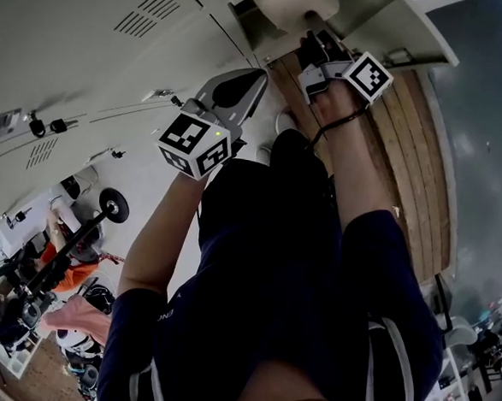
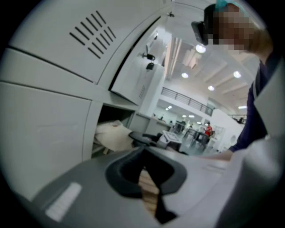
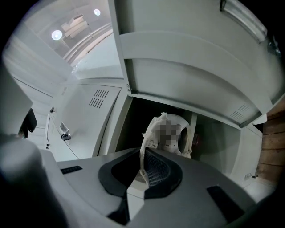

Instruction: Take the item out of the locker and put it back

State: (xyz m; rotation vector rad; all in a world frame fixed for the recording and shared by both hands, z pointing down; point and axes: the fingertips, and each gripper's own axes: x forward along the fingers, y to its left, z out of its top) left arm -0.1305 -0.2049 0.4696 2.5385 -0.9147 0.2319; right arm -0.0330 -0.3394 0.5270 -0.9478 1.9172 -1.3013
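A cream cloth bag (image 3: 167,133) sits inside the open locker (image 3: 133,129). One of its thin straps (image 3: 142,156) runs down between the jaws of my right gripper (image 3: 142,171), which is shut on it just in front of the opening. In the head view the right gripper (image 1: 317,50) reaches toward the bag (image 1: 290,5) at the top. My left gripper (image 1: 237,87) hangs lower and to the left, before the closed locker fronts. Its jaws are together with nothing in them. From the left gripper view the bag (image 2: 113,136) shows in the locker mouth.
The locker's grey door (image 3: 191,84) stands swung open above and right of the opening. Closed vented locker doors (image 1: 118,23) fill the left. A wooden floor (image 1: 417,155) lies under the person's legs. A bicycle (image 1: 68,243) and other gear lie at lower left.
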